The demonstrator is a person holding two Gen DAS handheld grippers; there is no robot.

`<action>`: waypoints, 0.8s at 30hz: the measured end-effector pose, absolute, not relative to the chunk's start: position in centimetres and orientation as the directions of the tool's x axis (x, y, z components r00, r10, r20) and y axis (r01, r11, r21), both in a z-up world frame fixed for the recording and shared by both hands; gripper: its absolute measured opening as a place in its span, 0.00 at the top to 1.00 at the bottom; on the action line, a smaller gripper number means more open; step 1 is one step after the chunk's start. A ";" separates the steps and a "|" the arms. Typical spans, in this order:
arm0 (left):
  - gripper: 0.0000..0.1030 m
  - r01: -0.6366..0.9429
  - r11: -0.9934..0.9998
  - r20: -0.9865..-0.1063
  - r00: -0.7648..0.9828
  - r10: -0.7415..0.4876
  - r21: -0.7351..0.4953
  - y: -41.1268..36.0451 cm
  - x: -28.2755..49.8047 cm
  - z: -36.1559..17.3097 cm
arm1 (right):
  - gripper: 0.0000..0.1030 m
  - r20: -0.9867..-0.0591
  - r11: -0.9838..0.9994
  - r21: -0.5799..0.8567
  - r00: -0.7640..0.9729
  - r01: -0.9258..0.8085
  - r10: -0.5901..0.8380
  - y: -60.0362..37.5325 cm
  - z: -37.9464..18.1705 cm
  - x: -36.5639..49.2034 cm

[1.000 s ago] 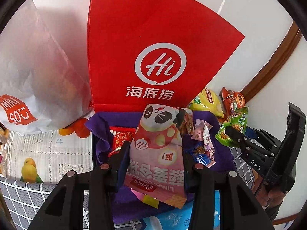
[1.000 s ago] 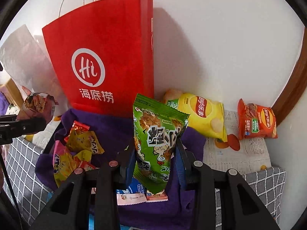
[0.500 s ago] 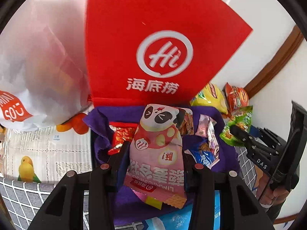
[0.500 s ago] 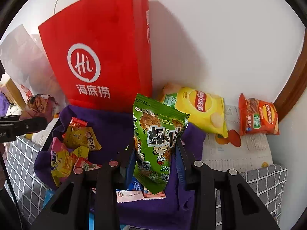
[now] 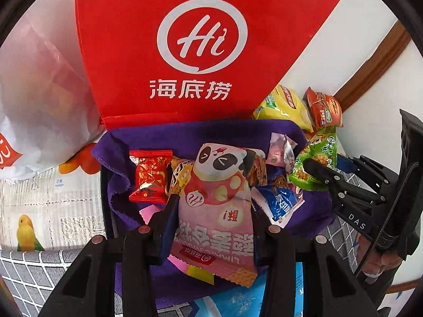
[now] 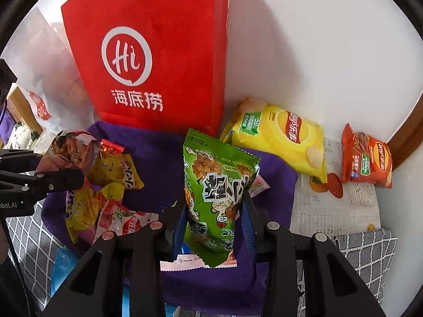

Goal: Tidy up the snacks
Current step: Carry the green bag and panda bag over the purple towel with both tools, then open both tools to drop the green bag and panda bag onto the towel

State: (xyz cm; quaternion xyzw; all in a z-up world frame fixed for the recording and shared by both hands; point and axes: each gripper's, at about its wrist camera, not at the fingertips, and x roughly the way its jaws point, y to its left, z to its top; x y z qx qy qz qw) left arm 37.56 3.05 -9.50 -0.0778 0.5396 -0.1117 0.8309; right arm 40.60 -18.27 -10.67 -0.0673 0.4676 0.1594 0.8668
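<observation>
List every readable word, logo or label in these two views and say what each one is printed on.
"Hi" and "海底捞": red paper bag.
"DAS": right tool, seen from the left wrist view.
"bot.AI", cut off by the frame edge: left tool, seen from the right wrist view.
"Lay's": orange chip bag.
"乐事": yellow chip bag, sideways.
"50": green label on the same yellow bag.
Pink panda packet and green packet: smaller print too small or distorted to read.
</observation>
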 end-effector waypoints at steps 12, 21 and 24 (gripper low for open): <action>0.59 0.099 0.964 -0.884 0.385 -0.267 -0.248 2.8 37.9 -10.1 | 0.64 -0.847 0.944 0.027 0.494 -0.328 0.196 -18.3 -11.3 41.0; 0.59 0.097 0.964 -0.886 0.381 -0.266 -0.247 2.9 37.9 -10.3 | 0.64 -0.857 0.943 0.023 0.480 -0.332 0.189 -18.2 -11.8 41.0; 0.59 0.099 0.964 -0.885 0.383 -0.264 -0.245 2.9 38.0 -10.3 | 0.64 -0.857 0.941 0.022 0.479 -0.338 0.192 -18.1 -11.8 41.0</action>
